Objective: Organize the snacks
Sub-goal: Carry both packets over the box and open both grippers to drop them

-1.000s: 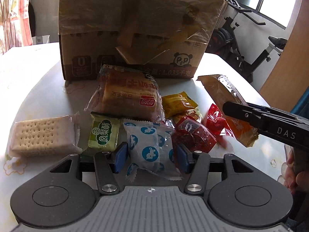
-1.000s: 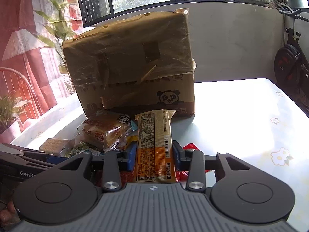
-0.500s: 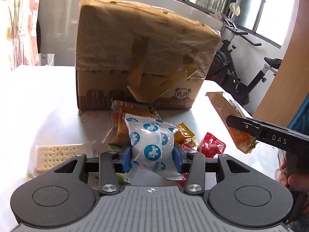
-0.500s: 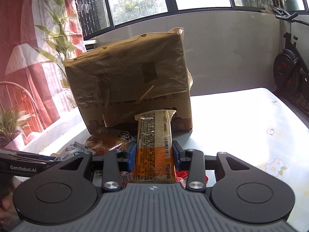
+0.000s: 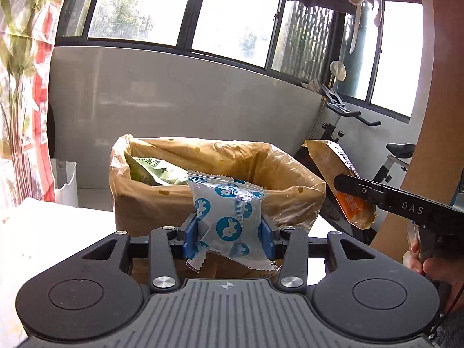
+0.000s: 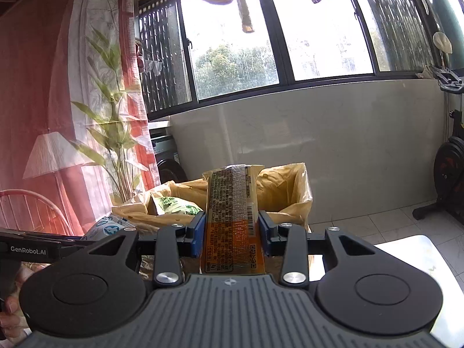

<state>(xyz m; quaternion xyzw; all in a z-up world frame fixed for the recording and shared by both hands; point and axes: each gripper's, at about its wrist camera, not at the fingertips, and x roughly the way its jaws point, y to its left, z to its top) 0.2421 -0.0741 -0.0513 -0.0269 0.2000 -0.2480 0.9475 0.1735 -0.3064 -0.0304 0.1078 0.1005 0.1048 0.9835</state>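
Carry-to-box step: the left hand-held gripper (image 5: 229,232) clamps a blue-spotted snack packet (image 5: 229,217) at frame centre; the right hand-held gripper (image 6: 230,237) pinches an orange snack bar (image 6: 230,220). Both face the open bag-lined cardboard box (image 5: 174,200); next, probably advance over its mouth and release.

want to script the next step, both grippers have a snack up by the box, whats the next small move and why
Probably carry the left gripper forward over the lined box and open it there. It is shut on the blue-and-white packet, which hangs in front of the box rather than clearly above the opening. The right gripper is shut on the orange packet and could follow.
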